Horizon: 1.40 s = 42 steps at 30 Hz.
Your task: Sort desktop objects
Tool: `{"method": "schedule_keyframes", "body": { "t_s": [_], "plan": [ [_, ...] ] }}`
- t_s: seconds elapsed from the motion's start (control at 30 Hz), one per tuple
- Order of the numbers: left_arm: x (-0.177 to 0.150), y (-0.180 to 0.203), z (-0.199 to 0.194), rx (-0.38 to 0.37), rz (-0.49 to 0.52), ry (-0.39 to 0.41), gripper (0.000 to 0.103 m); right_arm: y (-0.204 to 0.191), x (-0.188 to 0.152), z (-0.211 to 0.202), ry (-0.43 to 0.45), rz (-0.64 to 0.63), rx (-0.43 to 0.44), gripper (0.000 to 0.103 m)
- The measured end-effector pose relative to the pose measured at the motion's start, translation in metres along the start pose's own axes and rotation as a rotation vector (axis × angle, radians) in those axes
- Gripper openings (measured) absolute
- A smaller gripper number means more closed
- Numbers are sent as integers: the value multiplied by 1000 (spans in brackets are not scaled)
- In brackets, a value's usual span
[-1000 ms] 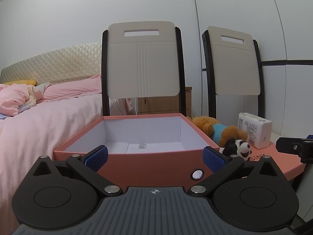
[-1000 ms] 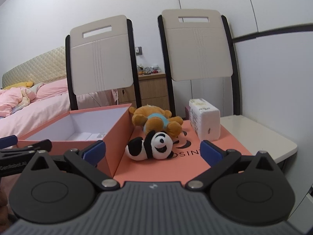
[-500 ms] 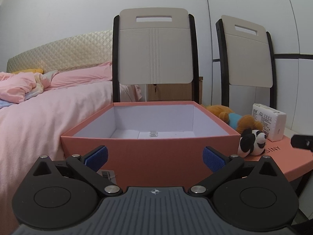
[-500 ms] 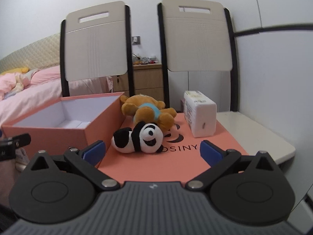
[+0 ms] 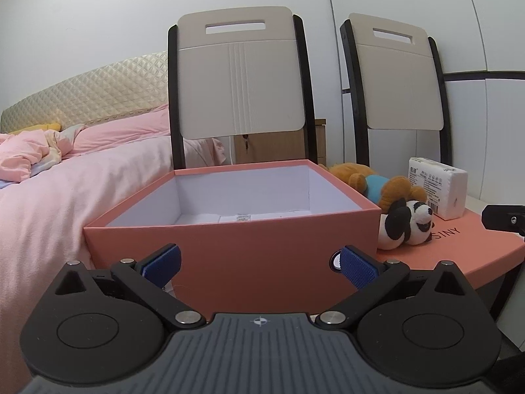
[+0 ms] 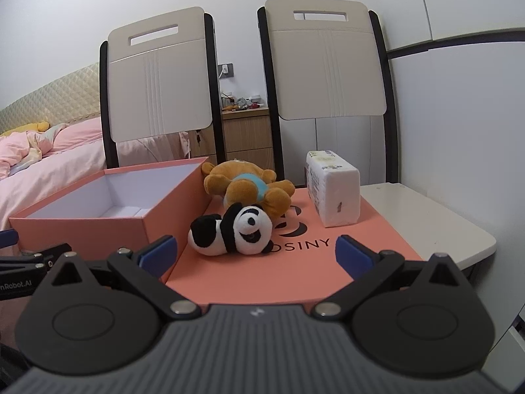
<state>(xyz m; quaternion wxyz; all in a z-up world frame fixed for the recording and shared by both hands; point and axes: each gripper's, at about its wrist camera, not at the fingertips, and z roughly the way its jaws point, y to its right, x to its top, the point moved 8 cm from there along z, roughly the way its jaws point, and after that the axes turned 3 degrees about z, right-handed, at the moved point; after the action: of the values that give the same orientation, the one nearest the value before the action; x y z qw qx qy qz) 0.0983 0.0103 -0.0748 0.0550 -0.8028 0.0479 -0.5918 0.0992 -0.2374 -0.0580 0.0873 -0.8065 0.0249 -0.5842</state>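
An open salmon box [image 5: 236, 239] with a white inside stands in front of my left gripper [image 5: 259, 264], which is open and empty near its front wall. The box also shows in the right wrist view [image 6: 108, 220]. To its right the salmon lid [image 6: 295, 262] lies flat and carries a panda plush [image 6: 234, 229], a brown bear plush [image 6: 246, 188] and a white tissue pack [image 6: 333, 188]. My right gripper [image 6: 256, 251] is open and empty, just short of the panda. The panda [image 5: 407, 225], bear [image 5: 374, 185] and pack [image 5: 438, 190] show in the left view too.
Two chairs with beige backs [image 6: 164, 82] [image 6: 325, 62] stand behind the box and lid. A bed with pink bedding [image 5: 49, 180] lies to the left. A wooden nightstand [image 6: 246, 131] stands behind the chairs. A white tabletop [image 6: 426, 223] edges the lid on the right.
Both grippers have drawn back a little and risen, so the box interior and the toys sit lower and farther in view. The jaws stay open. No object has moved.
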Motion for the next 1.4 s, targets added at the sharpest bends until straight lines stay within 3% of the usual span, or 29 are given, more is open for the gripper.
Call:
{"method": "schedule_keyframes", "body": {
  "t_s": [1.2,1.4],
  "plan": [
    [-4,6,2,0,22,-8,103,-1,-2,-4,14,-17,4,103],
    [-4,20,-3,-58,68,31,103,5,1,-9,28,-6,2,103]
  ]
}}
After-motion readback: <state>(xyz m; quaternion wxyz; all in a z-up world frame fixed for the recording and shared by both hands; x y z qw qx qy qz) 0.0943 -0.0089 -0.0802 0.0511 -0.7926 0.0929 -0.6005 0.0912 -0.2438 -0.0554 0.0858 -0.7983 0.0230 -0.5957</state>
